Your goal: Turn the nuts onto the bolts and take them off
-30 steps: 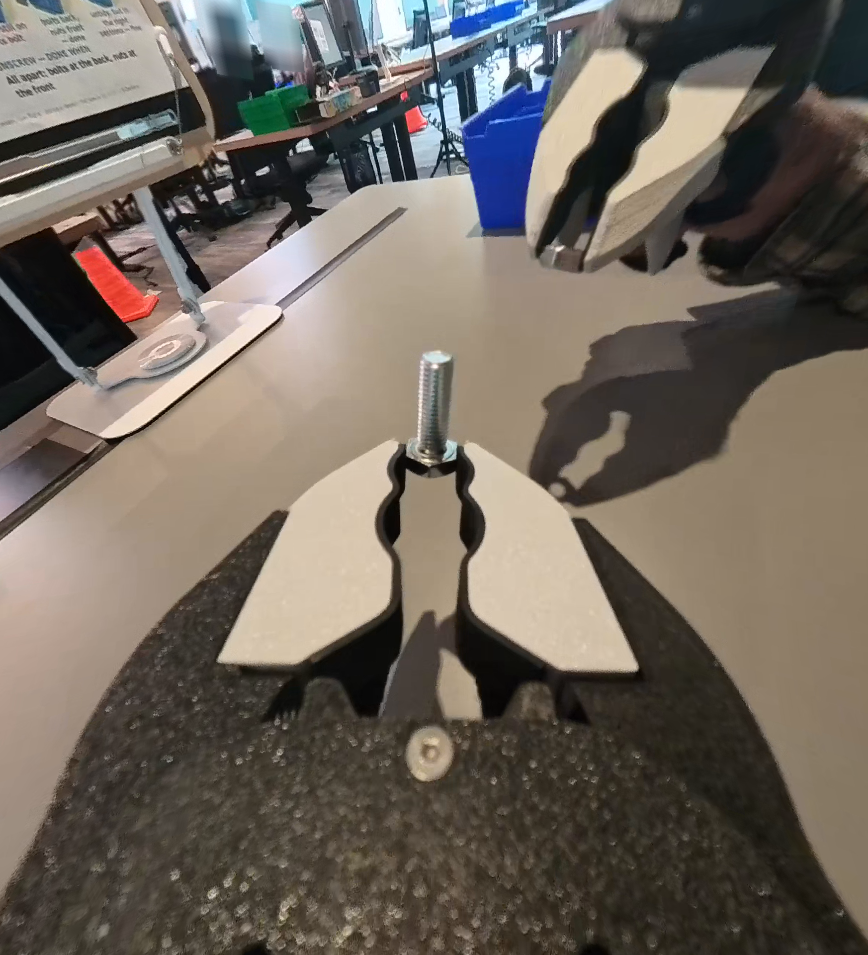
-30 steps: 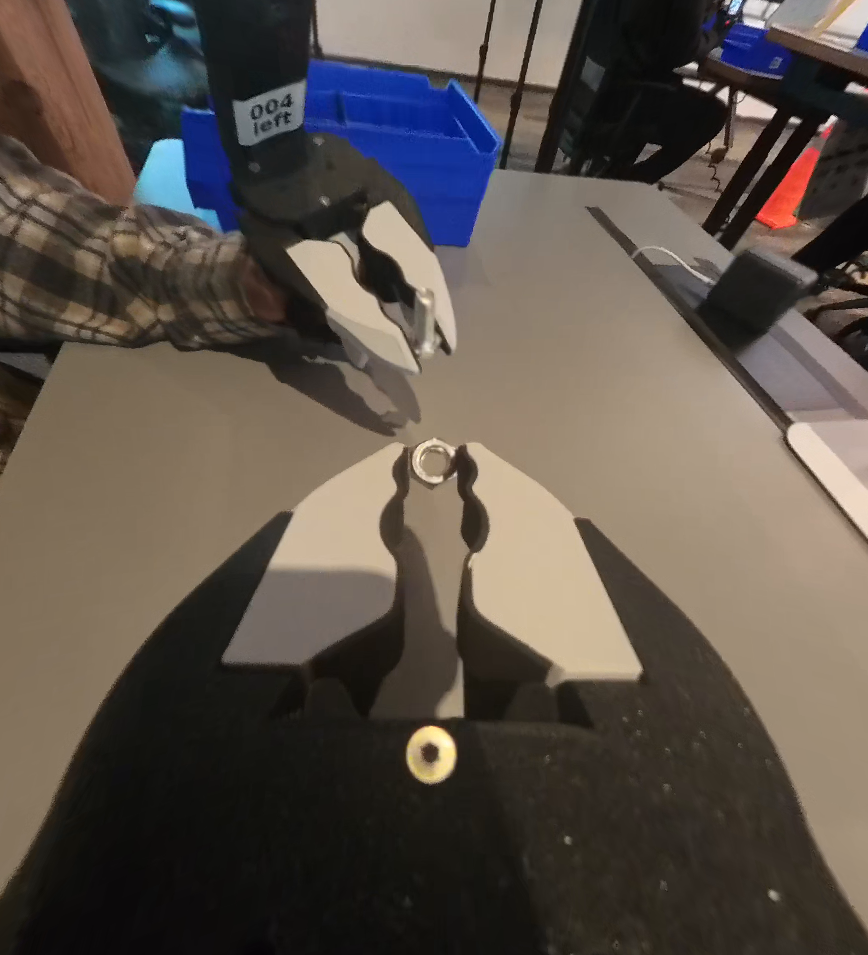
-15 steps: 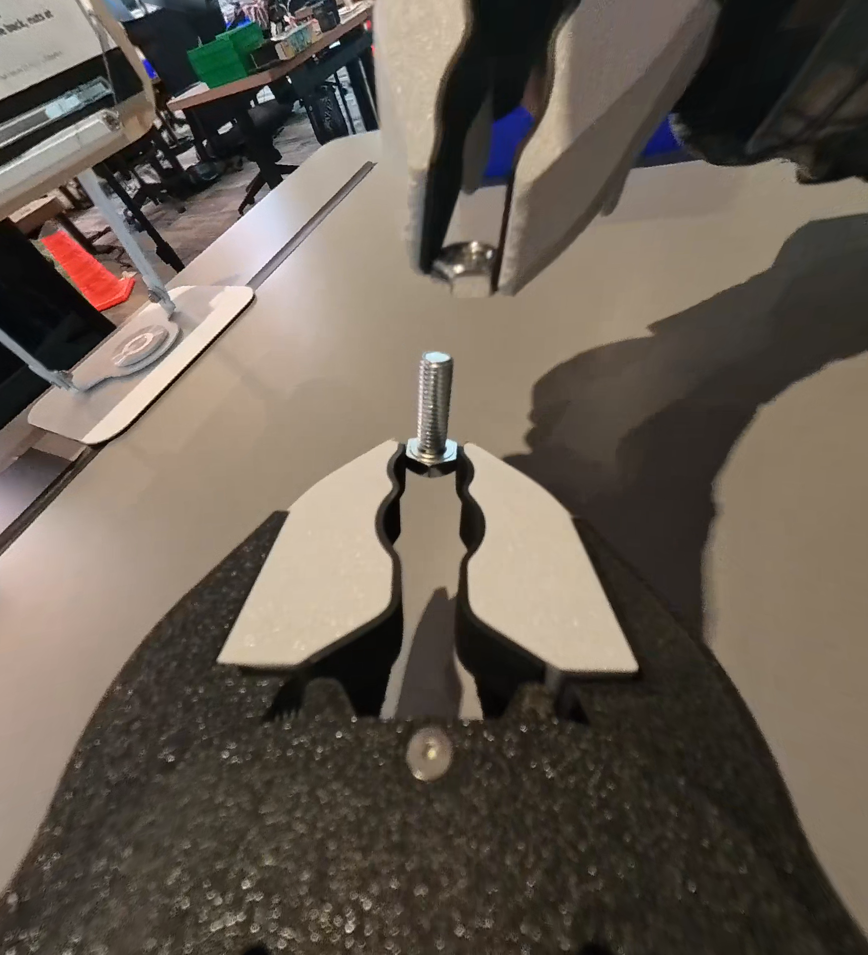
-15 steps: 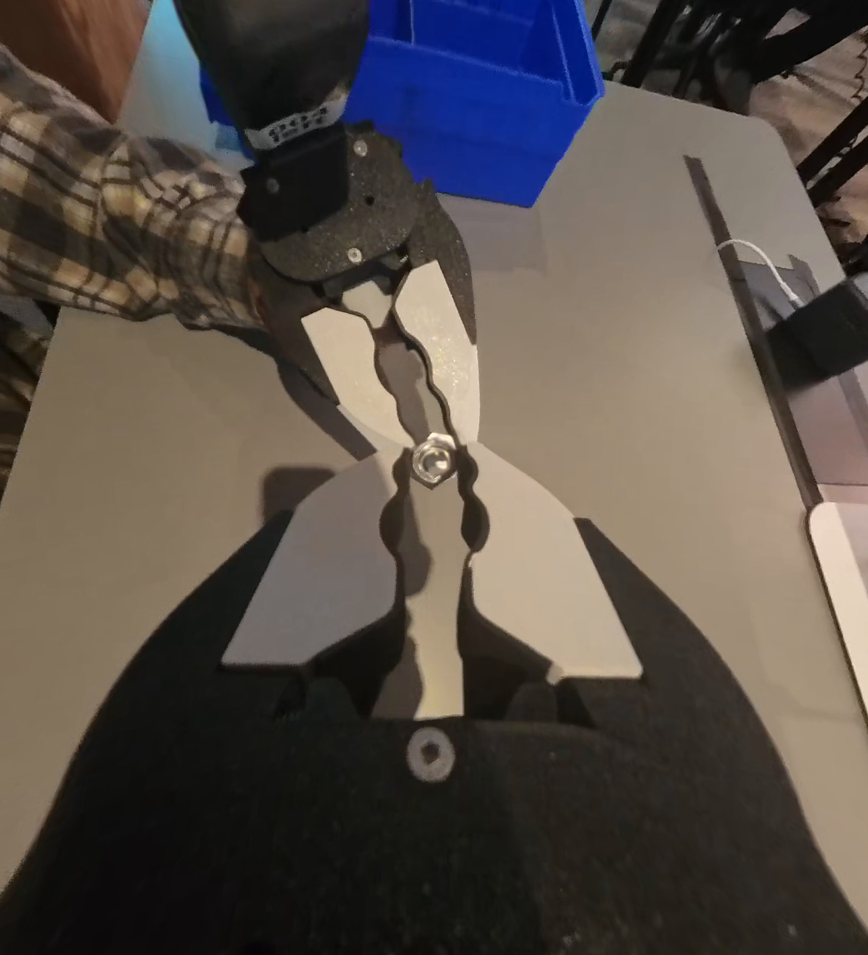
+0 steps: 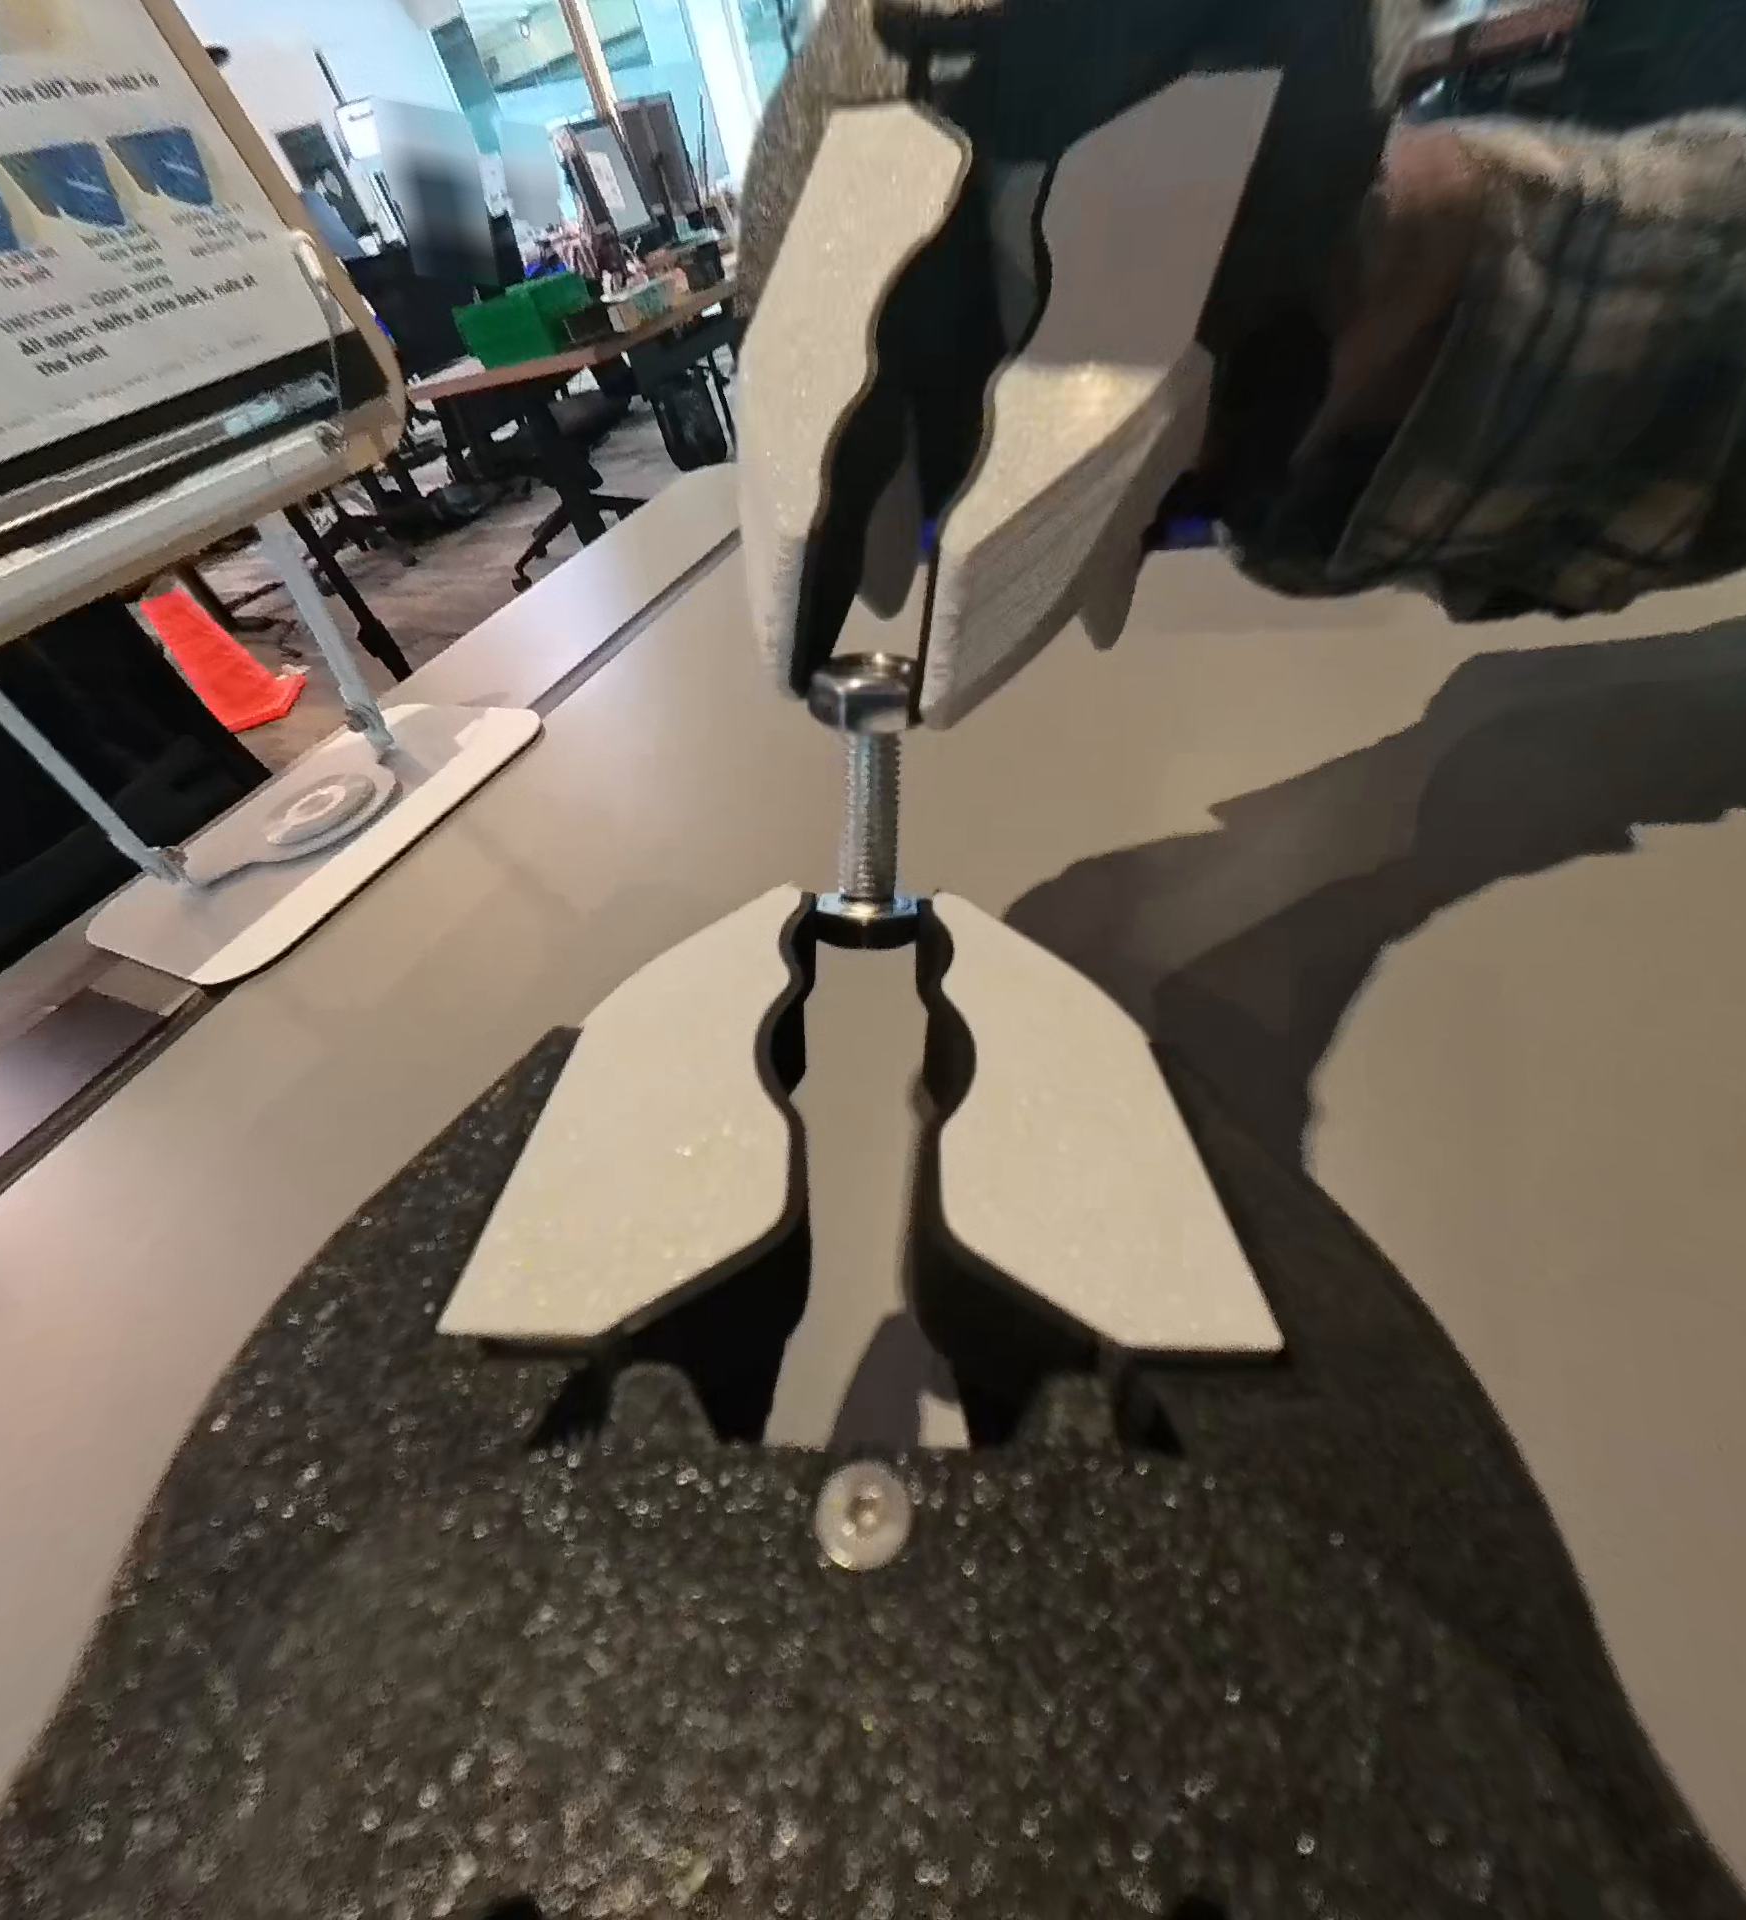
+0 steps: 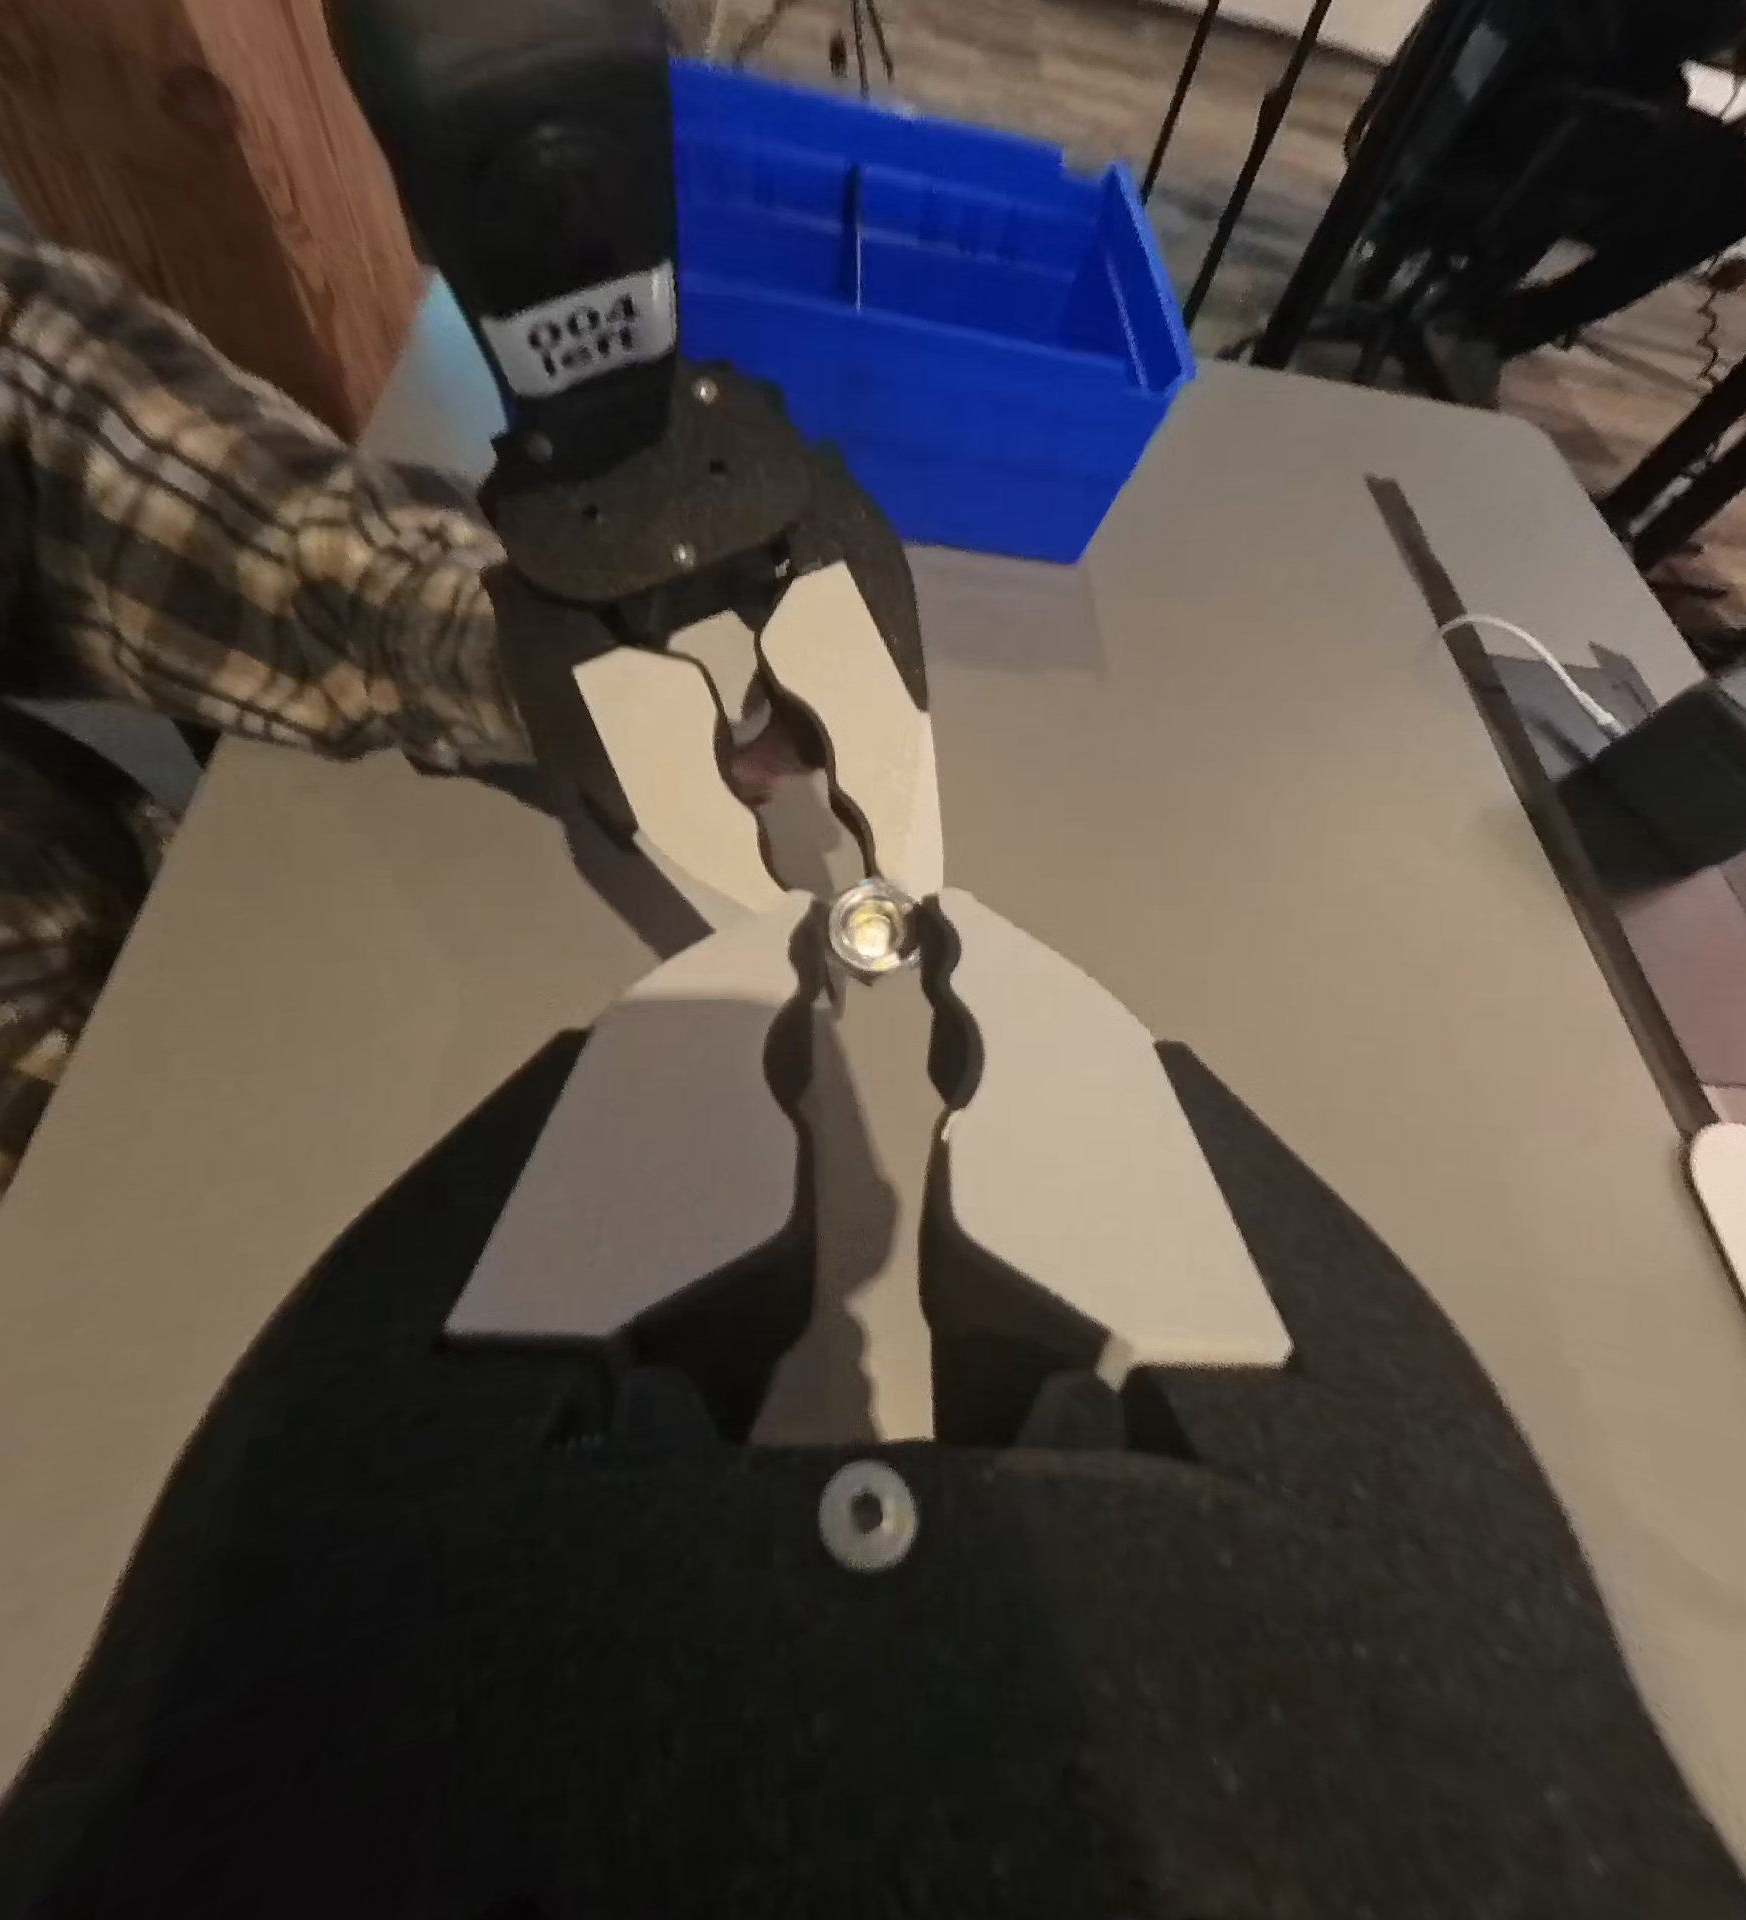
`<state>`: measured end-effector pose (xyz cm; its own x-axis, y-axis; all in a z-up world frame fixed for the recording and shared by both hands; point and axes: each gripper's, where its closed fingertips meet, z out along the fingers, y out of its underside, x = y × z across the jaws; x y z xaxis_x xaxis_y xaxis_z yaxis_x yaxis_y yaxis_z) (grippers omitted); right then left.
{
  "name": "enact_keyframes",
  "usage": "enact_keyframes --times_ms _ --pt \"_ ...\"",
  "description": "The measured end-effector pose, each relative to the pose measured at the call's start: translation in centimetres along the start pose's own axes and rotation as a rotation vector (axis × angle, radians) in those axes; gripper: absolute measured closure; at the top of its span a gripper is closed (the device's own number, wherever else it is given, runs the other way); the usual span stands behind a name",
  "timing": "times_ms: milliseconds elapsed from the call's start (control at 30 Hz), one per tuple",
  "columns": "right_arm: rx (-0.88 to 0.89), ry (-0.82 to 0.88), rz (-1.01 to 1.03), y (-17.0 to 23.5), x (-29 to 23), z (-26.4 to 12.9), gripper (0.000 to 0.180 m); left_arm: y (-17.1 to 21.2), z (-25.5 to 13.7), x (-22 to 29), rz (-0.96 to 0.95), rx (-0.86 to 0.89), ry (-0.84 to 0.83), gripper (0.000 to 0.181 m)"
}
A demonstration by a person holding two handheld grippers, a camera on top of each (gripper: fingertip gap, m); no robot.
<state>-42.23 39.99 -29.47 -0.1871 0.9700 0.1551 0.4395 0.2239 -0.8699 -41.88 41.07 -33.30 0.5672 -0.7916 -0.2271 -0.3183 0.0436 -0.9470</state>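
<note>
I had the left gripper (image 5: 864,914) pinching the bolt (image 5: 867,821) by its hex head, so the threaded shank stood upright and bare above the grey table (image 5: 1471,1195); that grip kept the thread free and, I judged, stopped the bolt from turning. The tool lay low and roughly level, its fingers pointing forward over the tabletop. To its left stood a tilted sign stand (image 5: 308,821), well apart from the work.

Moving right, my right gripper (image 5: 864,681) came down steeply from above, fingers pointing nearly straight down, with a plaid sleeve (image 5: 1575,364) behind it. Its fingers were pressed onto the nut (image 5: 861,698), which sat right at the tip of the shank, seemingly just meeting the first threads. In the right wrist view, the nut (image 6: 871,930) and bolt end lined up as one bright ring, so I judged the axes matched. Further back sat a blue bin (image 6: 910,343).
</note>
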Motion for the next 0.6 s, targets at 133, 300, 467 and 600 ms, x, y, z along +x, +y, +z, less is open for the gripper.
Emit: enact_keyframes --times_ms 133,300,467,600 --pt "0.159 -0.034 0.063 -1.01 -0.13 -0.1 0.163 -0.78 -0.41 -0.08 -0.023 0.055 -0.003 0.163" --pt "0.216 -0.047 0.106 -0.97 0.03 0.04 0.163 -0.75 -0.45 -0.22 -0.034 0.071 -0.006 0.163" --pt "0.19 -0.027 0.124 -0.96 0.18 0.23 0.163 -0.56 -0.35 -0.41 -0.033 0.072 -0.013 0.163" --pt "0.165 0.01 0.143 -1.14 0.31 0.23 0.163 -0.7 -0.48 -0.65 -0.012 0.073 -0.044 0.163"
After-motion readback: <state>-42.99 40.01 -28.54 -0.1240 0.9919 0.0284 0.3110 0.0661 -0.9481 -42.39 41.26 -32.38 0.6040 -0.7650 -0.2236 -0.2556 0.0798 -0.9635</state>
